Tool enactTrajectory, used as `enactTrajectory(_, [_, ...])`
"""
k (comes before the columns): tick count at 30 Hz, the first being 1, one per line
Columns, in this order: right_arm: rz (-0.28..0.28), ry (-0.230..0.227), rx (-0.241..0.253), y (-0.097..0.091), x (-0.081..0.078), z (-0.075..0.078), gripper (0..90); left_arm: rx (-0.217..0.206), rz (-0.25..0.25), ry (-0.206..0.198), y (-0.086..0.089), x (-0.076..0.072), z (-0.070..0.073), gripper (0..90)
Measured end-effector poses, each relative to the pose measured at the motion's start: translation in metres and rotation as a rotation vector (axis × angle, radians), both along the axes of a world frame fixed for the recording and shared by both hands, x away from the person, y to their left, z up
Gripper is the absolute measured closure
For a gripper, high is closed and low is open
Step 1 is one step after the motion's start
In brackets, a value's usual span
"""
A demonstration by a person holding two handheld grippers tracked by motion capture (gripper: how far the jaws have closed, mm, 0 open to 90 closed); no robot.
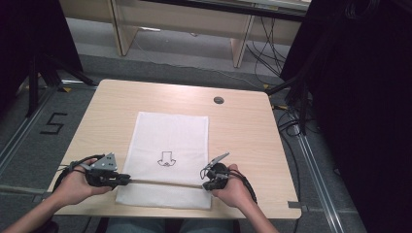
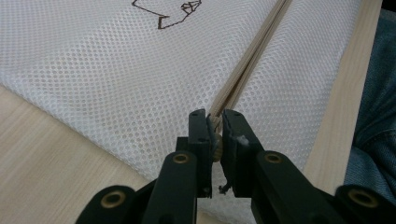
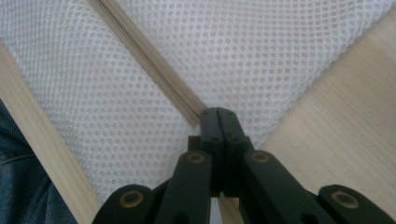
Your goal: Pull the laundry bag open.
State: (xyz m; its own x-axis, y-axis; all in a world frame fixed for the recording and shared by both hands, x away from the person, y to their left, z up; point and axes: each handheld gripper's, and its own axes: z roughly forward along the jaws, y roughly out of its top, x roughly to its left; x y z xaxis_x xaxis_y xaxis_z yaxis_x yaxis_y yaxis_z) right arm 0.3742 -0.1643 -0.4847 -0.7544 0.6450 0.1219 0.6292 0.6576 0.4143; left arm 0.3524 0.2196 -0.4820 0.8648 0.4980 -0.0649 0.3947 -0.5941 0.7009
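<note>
Table: the light wooden table (image 1: 243,121) filled the centre of the high view.
Mesh bag: the white mesh bag (image 1: 170,136) lay flat at lower centre.
Zipper: the beige zipper (image 1: 165,182) ran between both tools.
Left gripper: the left gripper (image 2: 215,122) was clamped on the zipper pull (image 2: 215,140).
Right gripper: the right gripper (image 3: 218,114) had jaws together on the zipper end.

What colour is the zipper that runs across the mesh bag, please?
Beige, against the white mesh bag; the zipper shows best in the right gripper view.

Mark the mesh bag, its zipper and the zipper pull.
mesh bag (image 1: 170,131), high view, bare white mesh above the printed drawing.
zipper (image 3: 154,65), right gripper view, beige tape mid-length.
zipper pull (image 2: 215,148), left gripper view, brass piece between the left gripper's jaws.
</note>
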Motion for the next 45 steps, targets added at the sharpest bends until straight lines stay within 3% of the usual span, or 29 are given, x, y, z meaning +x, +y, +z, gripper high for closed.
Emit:
enactTrajectory(1, [0.000, 0.002, 0.000, 0.000, 0.000, 0.000, 90.0, 0.004, 0.001, 0.002, -0.001, -0.001, 0.000, 82.2])
enactTrajectory(2, [0.000, 0.002, 0.000, 0.000, 0.000, 0.000, 90.0, 0.046, -0.011, -0.016, 0.001, 0.000, 0.000, 82.2])
enactTrajectory(6, [0.001, 0.002, 0.001, 0.000, 0.000, 0.000, 90.0, 0.009, 0.023, 0.003, 0.007, -0.001, -0.001, 82.2])
enactTrajectory(7, [-0.003, 0.007, 0.000, 0.000, 0.000, 0.000, 90.0, 0.035, 0.008, -0.012, 0.010, 0.000, -0.001, 82.2])
enactTrajectory(9, [0.000, 0.003, -0.001, 0.000, 0.000, 0.000, 90.0, 0.011, 0.023, -0.001, 0.011, -0.001, -0.001, 82.2])
enactTrajectory(11, [0.000, 0.002, -0.002, 0.000, 0.000, 0.000, 90.0, 0.026, 0.006, -0.009, 0.012, 0.000, 0.000, 82.2])
enactTrajectory(17, [-0.001, 0.002, -0.001, 0.000, 0.000, 0.000, 90.0, 0.005, 0.032, 0.008, 0.012, -0.001, -0.001, 82.2])
enactTrajectory(19, [0.000, 0.002, -0.001, 0.000, 0.000, 0.000, 90.0, 0.015, 0.021, -0.005, 0.012, -0.001, -0.001, 82.2])
enactTrajectory(21, [0.000, 0.002, 0.000, 0.000, 0.000, 0.000, 90.0, 0.064, 0.021, -0.017, 0.012, -0.001, -0.002, 82.2])
enactTrajectory(30, [-0.001, 0.003, -0.001, 0.000, 0.000, 0.000, 90.0, 0.043, 0.067, 0.000, 0.027, -0.001, -0.003, 82.2])
enactTrajectory(31, [-0.001, 0.003, -0.001, 0.000, 0.000, 0.000, 90.0, 0.053, 0.053, -0.011, 0.029, 0.000, -0.002, 82.2])
enactTrajectory(32, [-0.001, 0.003, -0.001, 0.000, 0.000, 0.000, 90.0, 0.031, 0.075, 0.004, 0.028, -0.001, -0.004, 82.2])
enactTrajectory(34, [-0.001, 0.004, -0.002, 0.000, 0.000, 0.000, 90.0, 0.037, 0.064, -0.005, 0.030, 0.000, -0.002, 82.2])
enactTrajectory(38, [-0.001, 0.004, -0.001, 0.000, 0.000, 0.000, 90.0, 0.069, 0.115, 0.020, 0.031, 0.000, -0.003, 82.3])
enactTrajectory(40, [0.000, 0.003, -0.001, 0.000, 0.001, 0.000, 90.0, 0.086, 0.105, 0.017, 0.031, 0.001, -0.003, 82.2])
enactTrajectory(44, [0.001, 0.003, -0.001, 0.000, 0.000, 0.000, 90.0, 0.100, 0.113, 0.055, 0.031, 0.001, -0.006, 82.4])
enactTrajectory(45, [0.001, 0.003, -0.001, 0.000, 0.000, 0.000, 90.0, 0.105, 0.130, 0.066, 0.030, 0.001, -0.008, 87.3])
